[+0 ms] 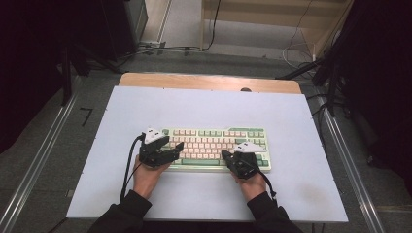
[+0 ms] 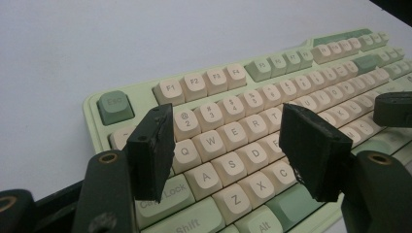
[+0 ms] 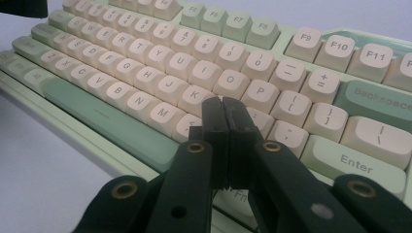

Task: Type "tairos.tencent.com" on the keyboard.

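Observation:
A green and cream keyboard lies across the middle of the pale mat. My left gripper hovers over its left end, open, with nothing between its pads; in the left gripper view its jaws stand wide apart over the Q, A, S, D keys of the keyboard. My right gripper sits over the lower right part of the keys and is shut on nothing. In the right gripper view its two pads meet above the keys near the L, on the keyboard.
The pale mat covers a wooden table. Metal rails run along both sides. Cables lie on the floor beyond the far edge. The person's forearms come in from the bottom of the high view.

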{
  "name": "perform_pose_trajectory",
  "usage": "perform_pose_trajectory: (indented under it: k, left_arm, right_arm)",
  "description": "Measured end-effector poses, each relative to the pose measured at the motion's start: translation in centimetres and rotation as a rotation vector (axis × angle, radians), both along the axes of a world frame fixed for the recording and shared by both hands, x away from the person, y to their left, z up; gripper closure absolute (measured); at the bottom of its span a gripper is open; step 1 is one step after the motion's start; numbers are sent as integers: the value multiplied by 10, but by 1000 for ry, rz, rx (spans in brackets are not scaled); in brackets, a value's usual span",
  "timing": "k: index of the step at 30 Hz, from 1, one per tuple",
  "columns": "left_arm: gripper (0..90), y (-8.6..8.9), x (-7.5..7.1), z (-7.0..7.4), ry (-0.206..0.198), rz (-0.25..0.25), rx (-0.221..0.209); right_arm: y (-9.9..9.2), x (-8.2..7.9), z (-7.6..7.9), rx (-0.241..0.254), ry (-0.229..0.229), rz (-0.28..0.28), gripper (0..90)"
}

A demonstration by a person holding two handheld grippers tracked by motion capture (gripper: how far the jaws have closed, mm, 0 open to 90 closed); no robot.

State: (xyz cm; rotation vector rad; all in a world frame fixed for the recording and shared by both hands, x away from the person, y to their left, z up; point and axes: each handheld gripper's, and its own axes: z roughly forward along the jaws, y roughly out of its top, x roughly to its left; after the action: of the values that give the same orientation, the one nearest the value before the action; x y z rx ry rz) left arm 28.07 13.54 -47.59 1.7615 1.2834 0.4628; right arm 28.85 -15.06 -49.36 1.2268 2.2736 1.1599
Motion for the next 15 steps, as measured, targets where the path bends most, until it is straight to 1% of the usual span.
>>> perform_pose_trajectory:
  k: [9, 11, 12, 15]
  left_arm:
    - [382, 0, 0, 0, 1, 2, 1]
    - [382, 0, 0, 0, 1, 3, 1]
    - [382, 0, 0, 0, 0, 2, 1]
    - [382, 0, 0, 0, 1, 1, 1]
  right_arm:
    - [0, 0, -1, -3, 1, 2, 869]
    - [1, 0, -3, -11, 6, 4, 868]
    - [1, 0, -3, -8, 1, 4, 868]
    - [0, 1, -3, -2, 9, 5, 868]
